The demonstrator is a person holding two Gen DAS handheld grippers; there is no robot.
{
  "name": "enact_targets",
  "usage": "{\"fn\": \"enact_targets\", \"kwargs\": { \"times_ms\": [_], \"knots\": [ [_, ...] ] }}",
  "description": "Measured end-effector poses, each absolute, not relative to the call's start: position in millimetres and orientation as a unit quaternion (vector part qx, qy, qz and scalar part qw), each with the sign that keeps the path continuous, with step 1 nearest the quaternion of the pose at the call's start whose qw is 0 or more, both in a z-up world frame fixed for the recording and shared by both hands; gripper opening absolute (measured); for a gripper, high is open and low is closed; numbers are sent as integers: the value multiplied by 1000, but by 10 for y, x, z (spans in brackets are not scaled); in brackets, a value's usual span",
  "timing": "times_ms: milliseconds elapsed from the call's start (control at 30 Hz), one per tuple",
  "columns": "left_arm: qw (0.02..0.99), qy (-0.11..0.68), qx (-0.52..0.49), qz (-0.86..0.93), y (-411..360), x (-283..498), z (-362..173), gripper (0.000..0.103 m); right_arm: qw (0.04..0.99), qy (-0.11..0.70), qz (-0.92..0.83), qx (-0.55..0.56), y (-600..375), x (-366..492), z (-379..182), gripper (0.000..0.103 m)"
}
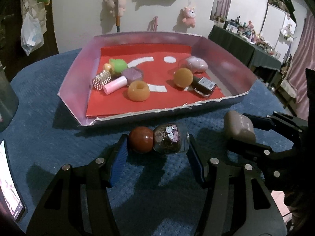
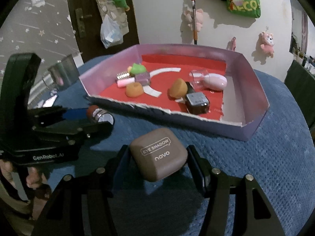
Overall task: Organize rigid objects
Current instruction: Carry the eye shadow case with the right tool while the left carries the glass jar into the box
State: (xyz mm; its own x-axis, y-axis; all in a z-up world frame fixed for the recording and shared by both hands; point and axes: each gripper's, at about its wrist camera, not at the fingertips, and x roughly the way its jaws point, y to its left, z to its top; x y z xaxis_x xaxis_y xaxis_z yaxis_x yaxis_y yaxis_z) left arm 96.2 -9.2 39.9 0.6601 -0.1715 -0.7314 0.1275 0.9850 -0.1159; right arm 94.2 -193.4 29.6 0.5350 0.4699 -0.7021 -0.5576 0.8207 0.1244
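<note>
The left gripper (image 1: 157,147) was closed on a small bottle (image 1: 159,140) with a round red cap, which lay sideways between its blue pads above the blue cloth (image 1: 49,137). The right gripper (image 2: 157,160) was closed on a brown eye shadow case (image 2: 158,154), one finger on each side of it. Both things were held just in front of the tray (image 1: 226,59), near its torn front wall. Inside the tray, on the red sheet (image 1: 118,106), lay an orange ring (image 1: 138,90), a pink tube (image 1: 115,85), an orange ball (image 1: 182,77) and a dark bottle (image 1: 203,86). Farther back a green toy (image 1: 118,65) and a pink egg shape (image 1: 196,64) lay well apart.
</note>
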Motion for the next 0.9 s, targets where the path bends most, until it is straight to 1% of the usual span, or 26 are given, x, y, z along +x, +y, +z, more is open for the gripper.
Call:
{"fn": "enact_targets", "kwargs": {
  "times_ms": [467, 733, 900],
  "knots": [
    [922, 375, -35, -87, -69, 938, 673, 56, 874, 365, 320, -33, -1934, 901, 540, 61],
    [930, 358, -26, -83, -76, 1068, 826, 56, 874, 358, 327, -21, -1961, 1033, 692, 61],
    [926, 365, -35, -88, -42, 1220, 840, 56, 876, 358, 324, -14, -1957, 1186, 773, 61]
  ]
}}
